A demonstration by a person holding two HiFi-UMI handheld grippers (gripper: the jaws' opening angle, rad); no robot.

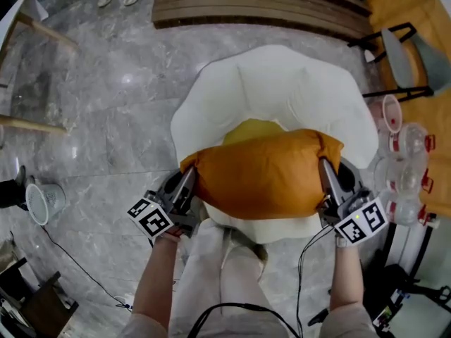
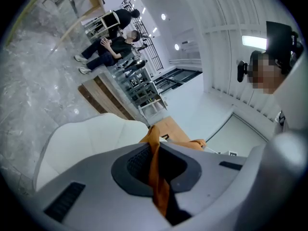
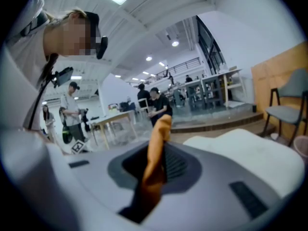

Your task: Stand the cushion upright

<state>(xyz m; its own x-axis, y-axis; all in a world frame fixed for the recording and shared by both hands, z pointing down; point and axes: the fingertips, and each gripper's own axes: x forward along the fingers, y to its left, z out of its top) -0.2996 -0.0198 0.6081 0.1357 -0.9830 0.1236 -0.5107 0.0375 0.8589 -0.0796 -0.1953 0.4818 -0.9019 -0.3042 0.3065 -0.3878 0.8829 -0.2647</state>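
Plump orange fabric cushion point(image 1: 264, 173) spans between left gripper point(image 1: 184, 185) and right gripper point(image 1: 329, 180), each clamped on a side edge, over white round chair point(image 1: 282, 83).

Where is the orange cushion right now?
Head view, centre: the orange cushion hangs over the white armchair, pinched at each end by the left gripper and right gripper.

The soft orange cloth cushion point(image 1: 264, 173) looks matt and creased, the rounded white armchair point(image 1: 282, 83) smooth with a faint sheen, the grey marble-patterned floor point(image 1: 106, 97) polished and glossy, and the brown slatted wooden step point(image 1: 246, 5) dull
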